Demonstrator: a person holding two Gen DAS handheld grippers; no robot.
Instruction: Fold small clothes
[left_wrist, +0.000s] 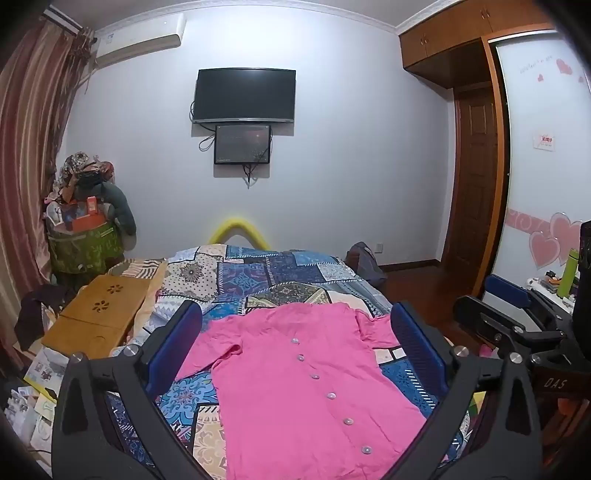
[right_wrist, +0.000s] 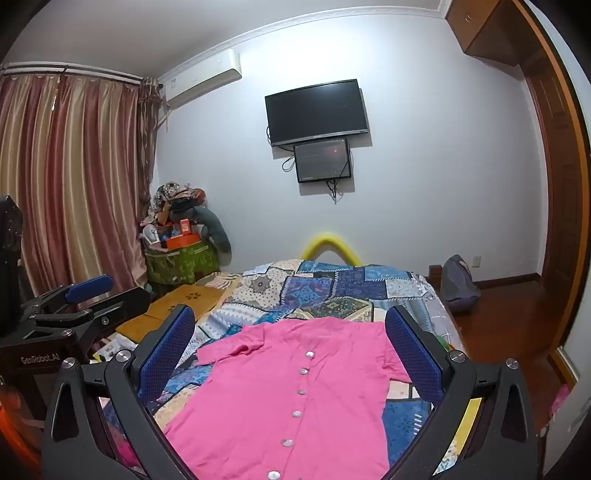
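A pink short-sleeved shirt (left_wrist: 295, 376) (right_wrist: 291, 391) lies spread flat and face up on the patchwork bedspread (left_wrist: 258, 273) (right_wrist: 325, 284), with a row of pale buttons down its middle. My left gripper (left_wrist: 295, 325) hovers above the shirt's near part, its blue-padded jaws wide open with nothing between them. My right gripper (right_wrist: 290, 325) hangs likewise over the shirt, open and holding nothing. Each gripper shows at the edge of the other's view: the right gripper (left_wrist: 517, 314) at the right side, the left gripper (right_wrist: 74, 299) at the left side.
A wooden lap table (left_wrist: 99, 314) (right_wrist: 184, 299) rests on the bed's left side with papers beside it. A laden green basket (left_wrist: 85, 243) stands in the far left corner by the curtain. A dark bag (right_wrist: 458, 284) sits on the wooden floor at the right.
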